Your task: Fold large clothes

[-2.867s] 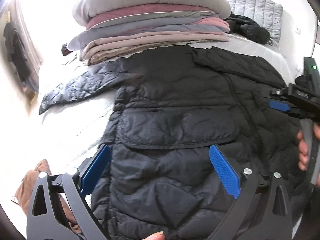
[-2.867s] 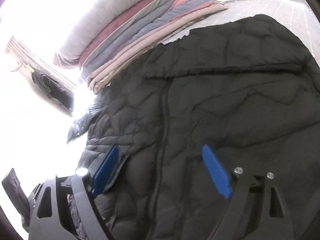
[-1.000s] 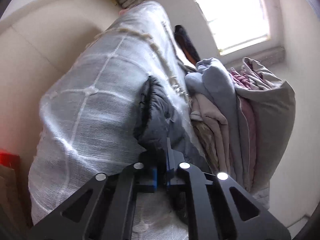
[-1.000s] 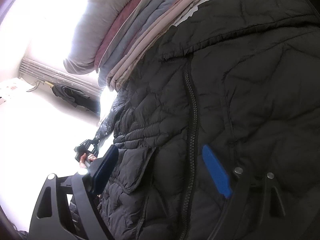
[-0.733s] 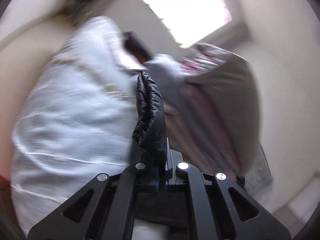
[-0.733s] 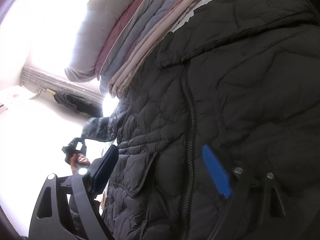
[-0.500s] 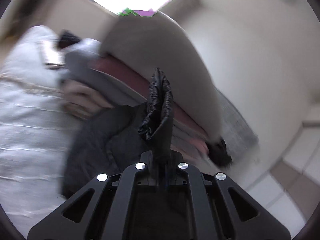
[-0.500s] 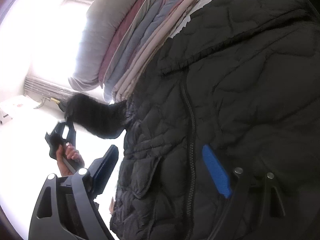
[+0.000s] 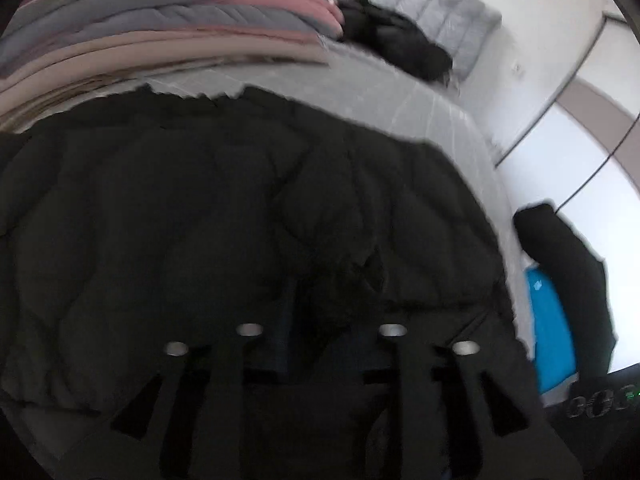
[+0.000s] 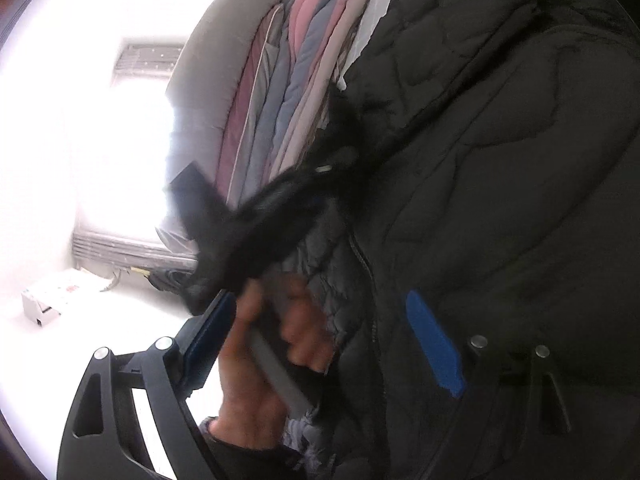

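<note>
A black quilted jacket (image 9: pixel 180 220) lies spread on the white bed cover (image 9: pixel 400 100). My left gripper (image 9: pixel 320 320) hovers low over its chest, blurred by motion. Its jaws are opening, and the dark sleeve end (image 9: pixel 344 276) lies bunched between them on the jacket. In the right wrist view the jacket (image 10: pixel 500 160) fills the right side. A hand (image 10: pixel 256 368) there holds the left tool's blurred black body (image 10: pixel 256 220). My right gripper (image 10: pixel 320 340) stands open, its right blue pad (image 10: pixel 434 344) on the jacket's front and nothing gripped.
A stack of folded quilts (image 9: pixel 160 32) lies just behind the jacket's collar. A dark garment (image 9: pixel 396 44) sits by the grey quilted headboard (image 9: pixel 452 24). The right gripper's blue pad (image 9: pixel 548 328) shows at the bed's right edge. A bright window (image 10: pixel 100 140) and a white box (image 10: pixel 52 296) are at left.
The left gripper swung the sleeve from the bed's left side across onto the jacket's front, and its shut jaws have parted. The right gripper rolled a little and stayed open.
</note>
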Demonstrator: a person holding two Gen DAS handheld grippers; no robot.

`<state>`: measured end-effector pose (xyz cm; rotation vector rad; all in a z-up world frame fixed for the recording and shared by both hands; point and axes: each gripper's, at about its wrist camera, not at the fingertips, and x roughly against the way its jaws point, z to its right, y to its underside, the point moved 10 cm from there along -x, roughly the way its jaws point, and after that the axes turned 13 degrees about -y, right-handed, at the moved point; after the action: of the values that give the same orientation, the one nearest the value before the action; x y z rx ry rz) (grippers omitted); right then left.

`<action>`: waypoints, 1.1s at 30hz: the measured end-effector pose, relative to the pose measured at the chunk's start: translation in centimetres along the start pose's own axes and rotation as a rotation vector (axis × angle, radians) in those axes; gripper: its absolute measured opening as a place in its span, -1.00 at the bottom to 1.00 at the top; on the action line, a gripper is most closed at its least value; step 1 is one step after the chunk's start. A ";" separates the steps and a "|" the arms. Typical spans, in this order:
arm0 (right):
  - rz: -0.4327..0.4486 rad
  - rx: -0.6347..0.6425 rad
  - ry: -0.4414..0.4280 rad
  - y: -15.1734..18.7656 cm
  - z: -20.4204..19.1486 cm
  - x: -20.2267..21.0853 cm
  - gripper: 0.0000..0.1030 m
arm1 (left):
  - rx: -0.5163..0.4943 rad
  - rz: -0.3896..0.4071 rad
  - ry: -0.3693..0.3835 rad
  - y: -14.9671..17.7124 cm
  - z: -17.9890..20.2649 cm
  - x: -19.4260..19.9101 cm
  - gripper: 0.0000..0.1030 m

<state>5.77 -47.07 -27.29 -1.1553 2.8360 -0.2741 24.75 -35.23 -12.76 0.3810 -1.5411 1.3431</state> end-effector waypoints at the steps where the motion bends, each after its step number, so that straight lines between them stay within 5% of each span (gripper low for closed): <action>1: 0.004 -0.002 -0.004 -0.1 0.0 0.2 0.64 | -0.012 0.009 0.011 0.1 0.8 0.2 -0.14; 4: 0.007 -0.011 -0.007 -0.2 0.2 0.3 0.64 | -0.012 0.028 0.051 -0.9 1.2 1.8 -0.04; 7: 0.009 -0.027 -0.001 0.3 0.4 -0.3 0.64 | 0.004 0.062 0.026 -2.0 0.5 3.6 0.17; 12: 0.024 -0.008 0.025 0.3 0.5 -0.3 0.64 | 0.055 0.077 0.007 -1.6 -2.9 6.2 0.26; 19: 0.007 0.163 0.108 0.3 -1.4 -1.3 0.64 | -0.087 0.126 -0.262 2.4 -6.6 10.8 0.40; 20: 0.012 0.229 0.144 -0.1 -2.0 -1.3 0.64 | -0.115 0.133 -0.363 2.7 -7.3 11.6 0.45; 22: 0.060 0.332 0.243 -1.5 -2.6 -1.0 0.64 | -0.152 0.099 -0.531 3.1 -8.5 11.9 0.58; 24: 0.088 0.454 0.476 -2.9 -2.0 -0.1 0.64 | -0.173 0.064 -0.634 3.7 -8.7 12.4 0.58; 26: 0.084 0.482 0.564 -2.9 -1.7 0.6 0.64 | -0.180 0.084 -0.674 4.6 -8.1 14.3 0.59; 33: 0.022 0.635 0.559 2.1 -6.6 1.2 0.64 | -0.194 0.196 -0.711 9.2 -6.1 21.5 0.73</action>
<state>2.66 -45.49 -21.22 -1.0033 2.7809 -1.5707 11.18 -19.04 -0.94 0.6413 -2.3259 1.2520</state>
